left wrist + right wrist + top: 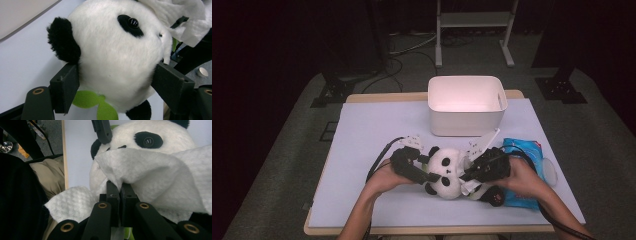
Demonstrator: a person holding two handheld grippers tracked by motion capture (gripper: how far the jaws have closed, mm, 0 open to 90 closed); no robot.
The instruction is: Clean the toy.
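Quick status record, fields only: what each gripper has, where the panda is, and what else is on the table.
work in hand: wiping a plush panda with a white wipe
left gripper: jaws on either side of the panda's head, pads against the fur
right gripper: shut on the wipe, which lies over the panda's face
panda: near the front edge of the table, between the two grippers
white bin: at the far side of the table, looks empty
blue wipes pack: to the right of the panda

The right gripper [119, 188] pinches a white wipe [155, 172] tight. The wipe drapes over the toy panda's [160, 135] face, just below its eye.
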